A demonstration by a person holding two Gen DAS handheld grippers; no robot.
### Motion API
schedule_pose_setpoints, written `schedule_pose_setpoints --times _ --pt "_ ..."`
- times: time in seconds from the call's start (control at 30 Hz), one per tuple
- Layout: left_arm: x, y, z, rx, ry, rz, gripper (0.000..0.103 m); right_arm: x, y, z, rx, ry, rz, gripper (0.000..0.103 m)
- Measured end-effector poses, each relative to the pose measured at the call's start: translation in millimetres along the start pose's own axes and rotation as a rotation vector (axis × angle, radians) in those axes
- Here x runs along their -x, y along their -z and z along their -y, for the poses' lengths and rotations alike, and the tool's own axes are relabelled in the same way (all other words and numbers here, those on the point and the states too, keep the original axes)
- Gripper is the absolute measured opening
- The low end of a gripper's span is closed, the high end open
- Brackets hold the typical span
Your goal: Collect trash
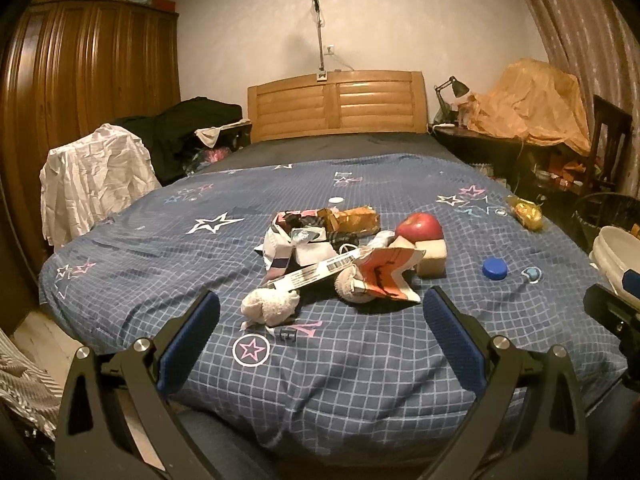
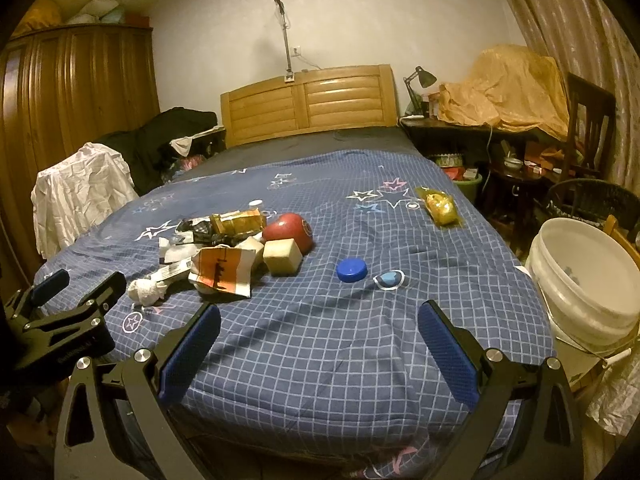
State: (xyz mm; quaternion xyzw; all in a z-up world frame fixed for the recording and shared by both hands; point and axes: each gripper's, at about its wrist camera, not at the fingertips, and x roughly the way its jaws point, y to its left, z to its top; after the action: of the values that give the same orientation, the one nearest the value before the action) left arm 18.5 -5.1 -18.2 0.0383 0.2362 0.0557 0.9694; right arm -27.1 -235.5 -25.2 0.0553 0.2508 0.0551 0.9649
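Grippers both hang spread wide over the foot of the bed, nothing between the blue pads: the left gripper (image 1: 320, 316) points at the trash pile, the right gripper (image 2: 318, 328) faces bare checked quilt (image 2: 320, 360). Out past the left fingers sits the pile, mid-bed and toward its left half: a balled white tissue (image 1: 270, 306) nearest, touching a long barcode strip (image 1: 320, 272) that runs low-left to upper-right. An orange-and-white torn carton (image 1: 390, 276) leans over a second pale wad (image 1: 352, 290), which is mostly hidden beneath it. Behind them, crumpled wrappers (image 1: 296, 240) overlap so heavily that single pieces are hard to separate; a gold foil packet (image 1: 354, 220) lies with its long axis across the bed. A red apple (image 2: 288, 232) rests against two beige foam blocks (image 2: 282, 258), one partly tucked behind the carton. Apart from the pile, a blue bottle cap (image 2: 352, 270) lies flat just ahead of the right gripper, and a yellow snack bag (image 2: 440, 208) sits near the bed's right edge, long axis running toward the headboard (image 2: 308, 104). A small white cap (image 2: 256, 203) beyond the pile is too small to read. Beside the bed on the right stands a white bucket (image 2: 580, 292), its far side cut off by the frame; something bluish lies inside, unclear what.
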Motion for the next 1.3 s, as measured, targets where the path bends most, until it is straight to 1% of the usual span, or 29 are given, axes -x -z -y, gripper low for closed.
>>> schedule_pose_setpoints --times 0.13,0.27,0.37,0.5,0.6,0.63,0.7,0.73,0.93,1.0,1.07,1.1,1.2,1.23,1.27,1.3 --pt "-6 3 -12 -0.001 0.005 -0.008 0.098 -7 2 -1 -0.001 -0.003 -0.019 0.098" --pt "-21 13 -44 0.056 -0.007 -0.041 0.098 -19 4 -7 0.028 -0.017 -0.042 0.098" --pt "-29 25 -67 0.104 -0.008 -0.065 0.098 -30 6 -16 0.057 -0.051 -0.044 0.098" --pt "-36 35 -86 0.131 0.006 -0.075 0.098 -50 9 -36 0.124 -0.104 -0.056 0.098" --pt "-41 39 -92 0.14 0.029 -0.082 0.09 -69 10 -56 0.203 -0.164 -0.056 0.098" --pt "-43 40 -93 0.142 0.038 -0.085 0.085 -78 8 -64 0.247 -0.183 -0.047 0.098" --pt "-49 43 -95 0.142 0.059 -0.099 0.078 -91 5 -76 0.319 -0.197 -0.031 0.097" --pt "-52 44 -96 0.143 0.067 -0.105 0.075 -104 1 -85 0.378 -0.202 -0.029 0.095" --pt "-67 46 -110 0.168 0.107 -0.129 0.074 -165 -24 -112 0.613 -0.278 -0.078 0.084" --pt "-73 46 -116 0.185 0.117 -0.138 0.074 -184 -34 -116 0.663 -0.303 -0.101 0.081" --pt "-79 46 -122 0.202 0.117 -0.148 0.074 -202 -44 -118 0.709 -0.336 -0.128 0.073" --pt "-82 46 -124 0.209 0.116 -0.154 0.074 -210 -47 -121 0.731 -0.345 -0.139 0.07" --pt "-92 46 -126 0.228 0.112 -0.173 0.074 -226 -47 -128 0.787 -0.409 -0.187 0.051" --pt "-93 47 -126 0.23 0.112 -0.179 0.074 -231 -44 -131 0.811 -0.428 -0.21 0.036" --pt "-95 47 -125 0.23 0.111 -0.184 0.074 -232 -41 -132 0.827 -0.433 -0.215 0.025" --pt "-96 47 -125 0.23 0.111 -0.186 0.074 -230 -39 -132 0.831 -0.435 -0.21 0.021"
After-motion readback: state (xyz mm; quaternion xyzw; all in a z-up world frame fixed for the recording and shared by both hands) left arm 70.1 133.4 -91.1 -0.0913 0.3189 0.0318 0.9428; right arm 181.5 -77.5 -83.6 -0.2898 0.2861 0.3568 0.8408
